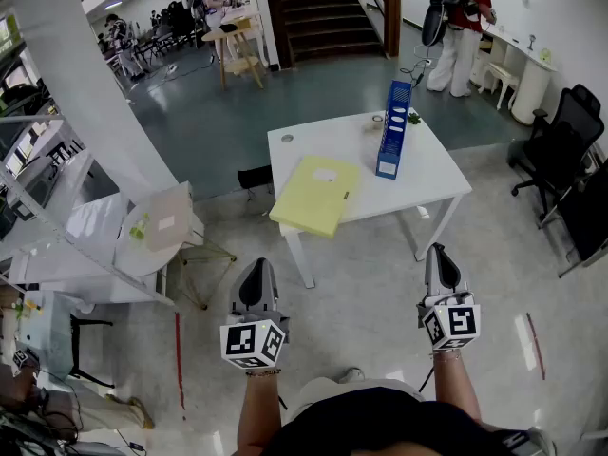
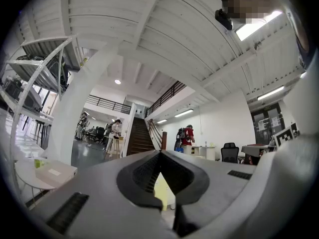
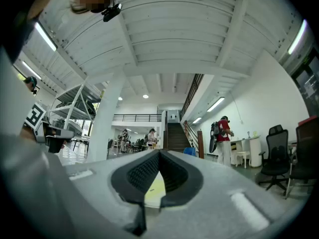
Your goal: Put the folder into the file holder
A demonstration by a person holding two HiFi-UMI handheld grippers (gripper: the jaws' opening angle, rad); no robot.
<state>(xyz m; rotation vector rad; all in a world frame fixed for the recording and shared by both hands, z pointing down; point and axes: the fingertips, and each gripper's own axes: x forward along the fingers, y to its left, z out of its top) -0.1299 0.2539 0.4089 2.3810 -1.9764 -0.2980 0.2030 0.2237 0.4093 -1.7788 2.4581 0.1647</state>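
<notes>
matt yellow folder (image 1: 315, 194), perhaps plastic blue file holder (image 1: 393, 129), smooth white table (image 1: 432, 174)

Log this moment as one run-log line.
left gripper: shut, empty | right gripper: shut, empty | folder: flat on table, untouched | file holder: upright on table, apart from folder | task: not begun

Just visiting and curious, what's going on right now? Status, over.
Left tool shut, empty; right tool shut, empty. Yellow folder flat on white table, overhanging near edge; blue file holder upright, apart from it. Nothing seen between tools and table.
</notes>
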